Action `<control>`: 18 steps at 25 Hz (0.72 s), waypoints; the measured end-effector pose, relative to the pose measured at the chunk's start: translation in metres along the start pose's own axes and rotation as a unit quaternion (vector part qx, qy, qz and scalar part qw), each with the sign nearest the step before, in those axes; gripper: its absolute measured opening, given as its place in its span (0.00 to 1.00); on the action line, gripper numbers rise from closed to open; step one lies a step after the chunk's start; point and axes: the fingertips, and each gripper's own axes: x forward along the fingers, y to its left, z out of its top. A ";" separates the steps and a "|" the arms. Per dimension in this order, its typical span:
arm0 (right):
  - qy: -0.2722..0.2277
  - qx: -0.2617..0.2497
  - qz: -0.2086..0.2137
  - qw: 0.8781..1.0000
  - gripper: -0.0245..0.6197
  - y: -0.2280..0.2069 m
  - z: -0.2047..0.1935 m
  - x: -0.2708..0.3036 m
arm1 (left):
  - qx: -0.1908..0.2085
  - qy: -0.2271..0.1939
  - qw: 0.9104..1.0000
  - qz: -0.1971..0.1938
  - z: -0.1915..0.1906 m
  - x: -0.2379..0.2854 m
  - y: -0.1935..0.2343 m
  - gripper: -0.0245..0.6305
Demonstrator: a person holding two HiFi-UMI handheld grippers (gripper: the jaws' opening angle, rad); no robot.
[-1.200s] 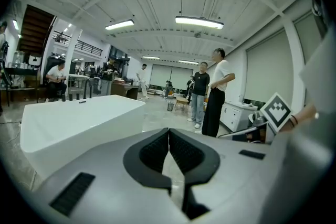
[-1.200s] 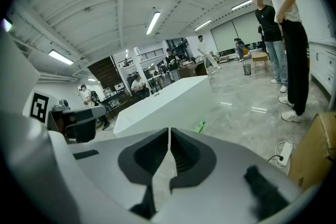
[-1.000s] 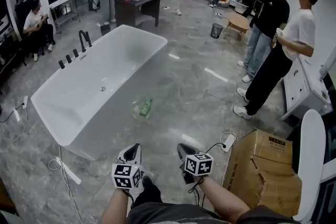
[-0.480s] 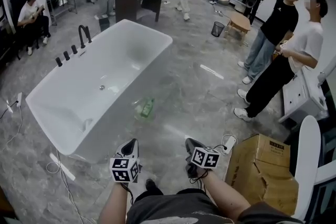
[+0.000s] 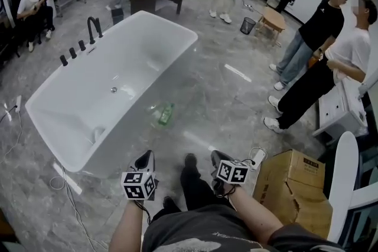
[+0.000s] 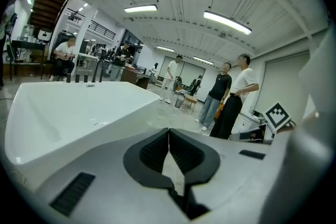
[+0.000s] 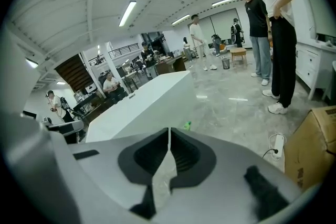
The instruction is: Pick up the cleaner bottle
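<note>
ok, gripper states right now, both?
left gripper: shut, holding nothing
right gripper: shut, holding nothing

grey marble floor [image 5: 224,97] reflecting light | white bathtub [image 5: 147,44] standing at left | cardboard box [image 5: 292,189] sitting at right | ceiling strip lights [image 6: 227,22] glowing

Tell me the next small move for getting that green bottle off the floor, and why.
Probably step closer and open the right gripper. The cleaner bottle lies on the floor beside the bathtub, well ahead of both grippers, and the right gripper and the left gripper are both shut and empty.
</note>
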 end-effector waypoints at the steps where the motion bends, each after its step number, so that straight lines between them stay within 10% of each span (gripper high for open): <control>1: 0.001 0.000 0.003 1.000 0.08 0.001 0.002 0.006 | 0.002 0.000 1.000 0.001 0.001 0.002 0.001 0.06; 18: 0.050 0.023 0.069 0.996 0.08 -0.029 0.062 0.168 | 0.037 0.075 0.996 0.023 0.009 0.135 0.036 0.06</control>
